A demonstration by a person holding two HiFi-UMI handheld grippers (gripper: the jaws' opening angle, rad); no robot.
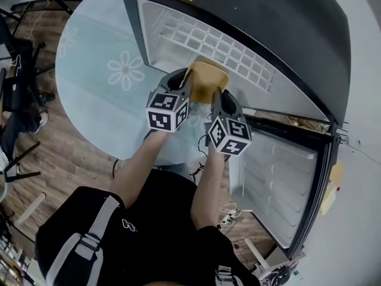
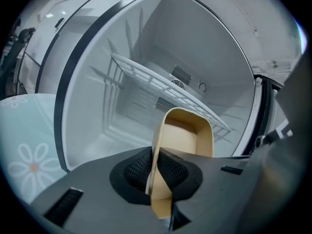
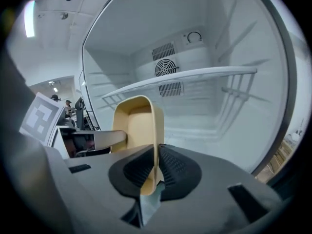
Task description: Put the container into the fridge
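Note:
A tan open container (image 1: 206, 81) hangs in front of the open fridge (image 1: 297, 34), held from both sides. My left gripper (image 1: 186, 88) is shut on its left wall, and my right gripper (image 1: 215, 100) is shut on its right wall. In the left gripper view the container (image 2: 183, 135) stands just before the white wire shelf (image 2: 161, 84), with my left gripper (image 2: 157, 172) clamped on its rim. In the right gripper view the container (image 3: 139, 126) shows below the shelf (image 3: 185, 77), my right gripper (image 3: 157, 172) pinching its wall. The container looks empty.
The fridge door (image 1: 280, 183) hangs open at the right, its inner racks facing me. A round table with a pale flowered cloth (image 1: 101, 70) lies left of the fridge. Wooden floor (image 1: 59, 159), cables and black stands border the table at the left.

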